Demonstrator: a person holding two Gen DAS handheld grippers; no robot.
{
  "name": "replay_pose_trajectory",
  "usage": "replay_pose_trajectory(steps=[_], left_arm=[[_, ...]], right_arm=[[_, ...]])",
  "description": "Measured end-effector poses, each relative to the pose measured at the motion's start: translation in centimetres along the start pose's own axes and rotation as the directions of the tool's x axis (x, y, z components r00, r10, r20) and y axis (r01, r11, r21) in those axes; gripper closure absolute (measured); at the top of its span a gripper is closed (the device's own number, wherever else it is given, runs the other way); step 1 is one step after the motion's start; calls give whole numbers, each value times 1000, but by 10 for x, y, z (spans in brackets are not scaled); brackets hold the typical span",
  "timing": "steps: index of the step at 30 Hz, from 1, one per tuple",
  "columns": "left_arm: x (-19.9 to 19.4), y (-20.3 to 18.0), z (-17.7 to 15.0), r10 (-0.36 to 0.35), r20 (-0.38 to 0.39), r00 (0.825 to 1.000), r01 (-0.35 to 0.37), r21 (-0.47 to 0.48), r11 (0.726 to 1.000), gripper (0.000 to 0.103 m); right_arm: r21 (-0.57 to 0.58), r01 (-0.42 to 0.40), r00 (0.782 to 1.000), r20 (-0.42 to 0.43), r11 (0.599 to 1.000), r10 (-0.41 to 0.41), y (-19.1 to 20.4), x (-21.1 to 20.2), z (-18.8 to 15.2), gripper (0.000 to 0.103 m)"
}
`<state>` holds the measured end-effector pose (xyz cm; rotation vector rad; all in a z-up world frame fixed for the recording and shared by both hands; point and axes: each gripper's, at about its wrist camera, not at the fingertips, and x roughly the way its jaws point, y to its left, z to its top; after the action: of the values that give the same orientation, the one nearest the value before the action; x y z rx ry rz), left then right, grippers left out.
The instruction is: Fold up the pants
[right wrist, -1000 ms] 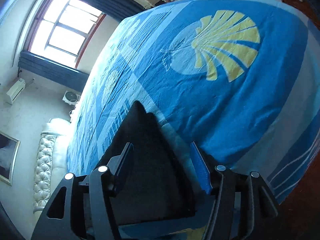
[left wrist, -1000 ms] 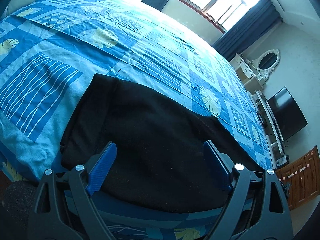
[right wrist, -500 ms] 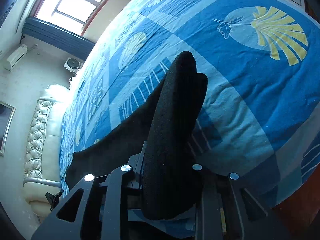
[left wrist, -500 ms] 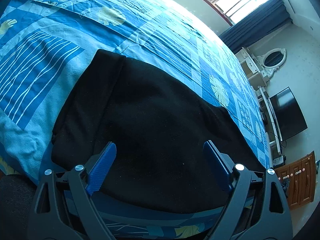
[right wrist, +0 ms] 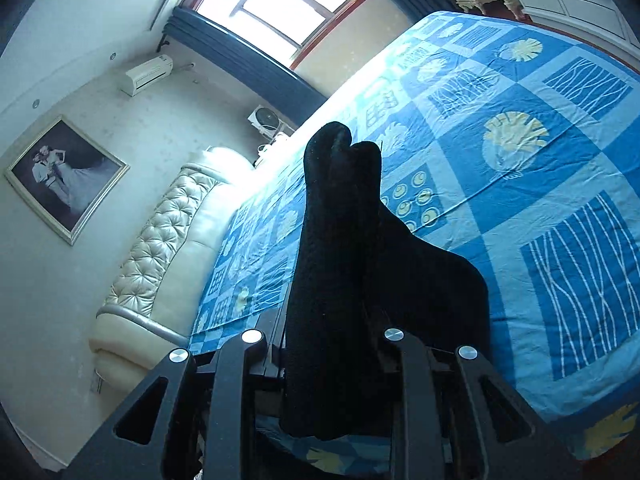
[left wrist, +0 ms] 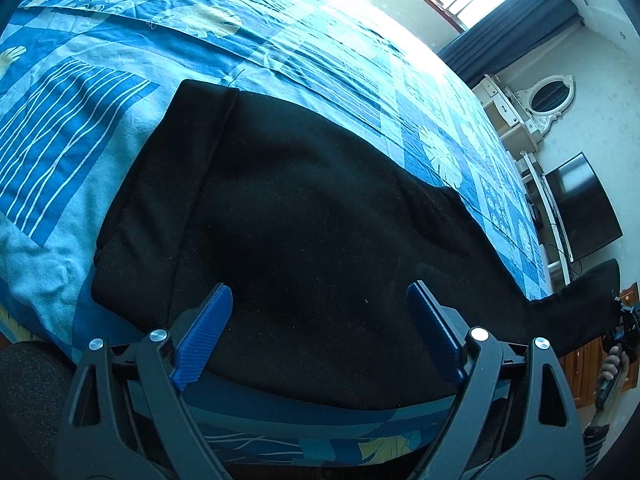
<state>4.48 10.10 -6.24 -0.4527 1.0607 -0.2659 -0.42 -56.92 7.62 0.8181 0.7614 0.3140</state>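
The bed (left wrist: 100, 132) with its blue patchwork cover takes up most of the room. The black pants (left wrist: 304, 208) lie along its near edge, leg end lifted off toward 3 o'clock. The right hand-held gripper (right wrist: 340, 344) is clamped on that bunched leg end, raised in the air. The left hand-held gripper (left wrist: 320, 320) hangs wide apart over the waist end, gripping nothing. My worry: nothing pins the waist, so pulling the leg over could drag the whole thing or fold it crooked. That thick bunch could also slip out.
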Motion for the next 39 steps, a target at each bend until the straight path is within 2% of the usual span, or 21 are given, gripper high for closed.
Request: replay_pose_trajectory(steps=[2,5,8,10,14,17,21,23,26,28,34,39], left_arm=[[1,-6,-2,12,-3,1000,-12,33,999,14],[1,-13,-6,29,-3,1000,-29,65,997,13],[1,-15,-9,31,-3,1000,-31,78,996,13],[0,-15,-8,27,-4,1000,-27,76,997,13],[-1,-12,-8,15,-8,1000,-15,55,998,13],[-1,-11,-7,10,-9,1000,-10,44,999,13],[-1,-11,-8,14,-9,1000,-14,49,999,13],[0,-11,-8,16,-9,1000,-16,51,999,13],[1,-11,-8,18,-9,1000,-18,53,998,13],[1,-11,-9,18,-9,1000,-18,54,998,13],[2,-12,-9,22,-8,1000,-21,61,998,13],[2,-12,-9,22,-8,1000,-21,62,998,13]], right_arm=[[-17,-29,999,-39,999,29,17,29,-8,79],[-49,-33,995,-100,998,28,35,73,-27,79],[-84,4,986,-165,996,-18,48,116,-49,79],[-150,74,974,-200,986,-104,56,142,-66,79],[-236,167,937,-266,957,-229,59,188,-100,79],[-382,274,886,-257,883,-386,68,212,-128,79],[-500,330,838,-234,801,-492,73,234,-154,77],[-497,314,838,-256,809,-482,72,239,-162,72],[-446,267,856,-297,854,-423,73,241,-169,64],[-431,248,864,-306,868,-399,76,241,-173,57],[-406,214,873,-328,889,-360,84,245,-179,49],[-397,208,875,-333,894,-351,89,249,-183,48]])
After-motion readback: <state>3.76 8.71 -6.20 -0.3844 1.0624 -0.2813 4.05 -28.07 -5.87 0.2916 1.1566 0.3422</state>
